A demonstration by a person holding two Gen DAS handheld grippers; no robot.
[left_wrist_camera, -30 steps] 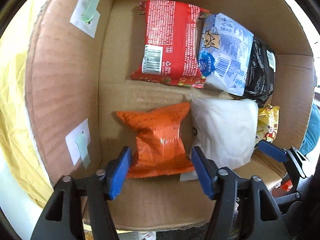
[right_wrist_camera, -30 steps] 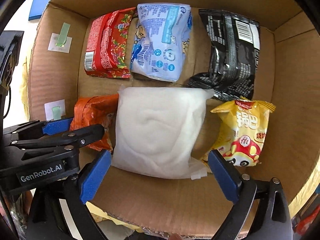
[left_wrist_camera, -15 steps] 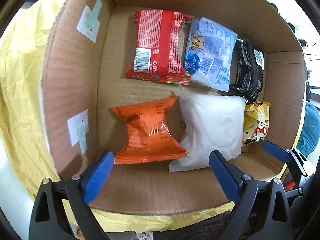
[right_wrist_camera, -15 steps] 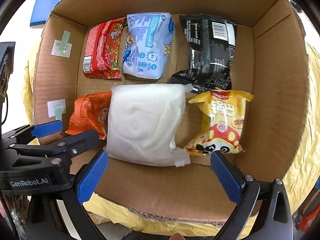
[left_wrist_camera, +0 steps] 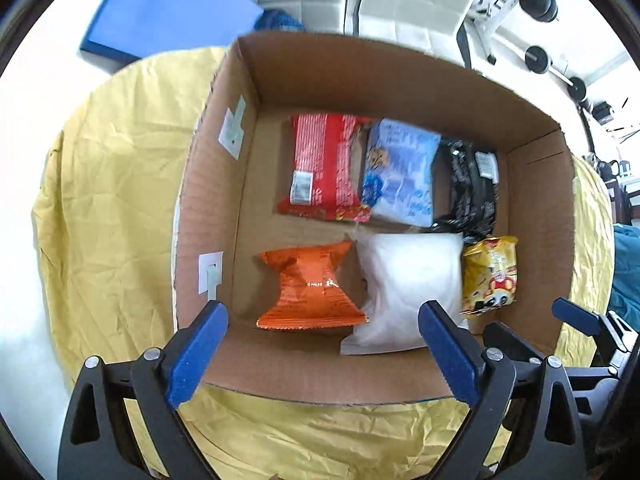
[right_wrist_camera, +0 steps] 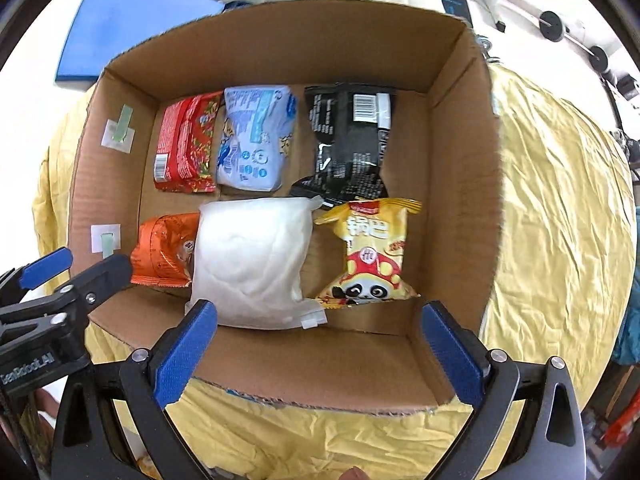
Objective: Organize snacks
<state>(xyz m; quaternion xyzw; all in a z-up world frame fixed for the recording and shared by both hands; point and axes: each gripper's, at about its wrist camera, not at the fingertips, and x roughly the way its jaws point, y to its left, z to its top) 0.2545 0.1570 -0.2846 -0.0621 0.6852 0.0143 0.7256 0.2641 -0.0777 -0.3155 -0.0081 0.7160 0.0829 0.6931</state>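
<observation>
Both hand-held grippers [left_wrist_camera: 322, 354] [right_wrist_camera: 320, 354] wide open, empty

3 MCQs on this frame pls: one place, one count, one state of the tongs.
1. What lies left of the white packet in the front row?
A. black packet
B. orange packet
C. blue packet

2. How many packets are in the cardboard box?
A. four
B. five
C. six

3. The left tongs and right tongs are:
A. both open, holding nothing
B. both shut on packets
C. one open, one shut

Key: 1 B, the orange packet touches its left edge. 2 C, three per row. 3 A, both sets of blue pads stand wide apart.
</observation>
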